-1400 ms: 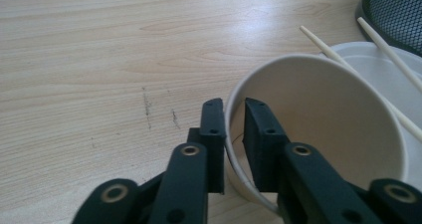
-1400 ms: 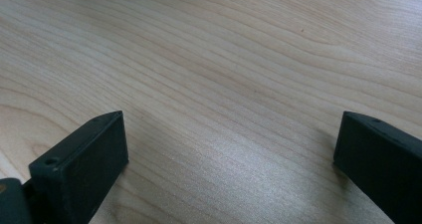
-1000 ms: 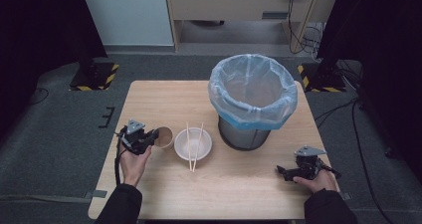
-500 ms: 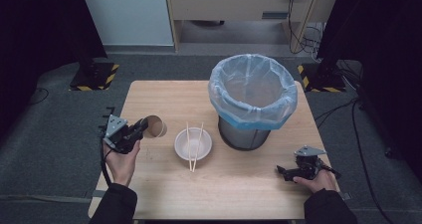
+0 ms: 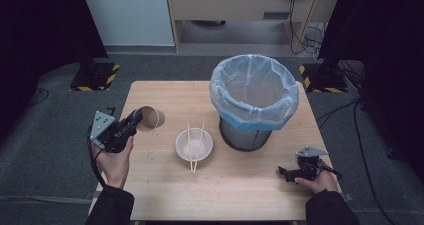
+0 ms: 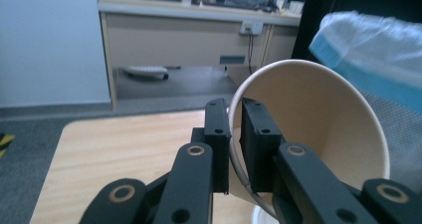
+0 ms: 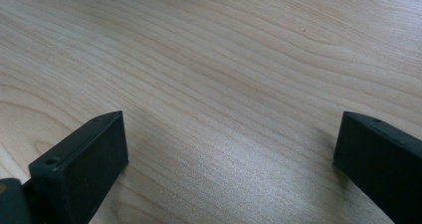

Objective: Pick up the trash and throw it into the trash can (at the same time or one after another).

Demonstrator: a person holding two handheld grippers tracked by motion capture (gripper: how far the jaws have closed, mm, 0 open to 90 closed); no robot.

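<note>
A paper cup (image 5: 149,118) is gripped by its rim in the left gripper (image 5: 131,125), 1 jaw inside the wall and 1 outside, and is held tipped on its side above the left part of the table (image 5: 240,195). A white bowl (image 5: 194,145) with 2 chopsticks (image 5: 196,146) laid across it is seen just right of the cup, beside a lined bin (image 5: 253,99). The right gripper (image 5: 287,173) is rested low on the table near its right edge, jaws spread wide with nothing between them.

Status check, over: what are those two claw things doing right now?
Left gripper jaws pinching paper cup rim. Right gripper open, low over table. Bowl with chopsticks before bin.
</note>
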